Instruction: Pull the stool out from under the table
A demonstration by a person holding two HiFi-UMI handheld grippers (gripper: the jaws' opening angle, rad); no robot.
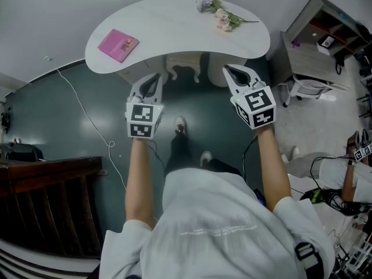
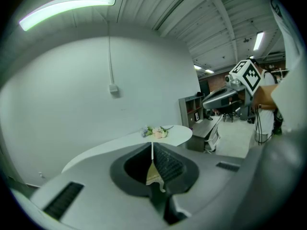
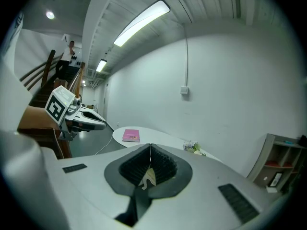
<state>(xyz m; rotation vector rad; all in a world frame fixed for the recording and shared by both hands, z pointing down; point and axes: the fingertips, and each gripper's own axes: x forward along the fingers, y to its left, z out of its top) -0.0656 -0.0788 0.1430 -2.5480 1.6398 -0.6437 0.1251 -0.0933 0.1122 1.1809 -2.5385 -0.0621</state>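
Tools both pinched fully closed, nothing between the jaws: left tool (image 1: pixel 154 77) and right tool (image 1: pixel 232 70) held side by side, tips just short of the near edge of the white surface (image 1: pixel 174 28).

Ahead of and below both tips, tucked under that surface: stool (image 1: pixel 185 70), visible only as pale carved legs in the shadow, seat hidden. Sits between the 2 tools, somewhat nearer the left tip than the right. Absent from both tools' own views, each aimed over the surface top toward the wall.

On top, clear of the work: pink book (image 1: pixel 118 45) beyond the left tool, flowers (image 1: pixel 220 15) beyond the right.

Probably needed next: lowering both tips under the surface edge, opening, reaching forward to the stool's near side, then drawing straight back toward the feet. Likely shorter reach from the left.
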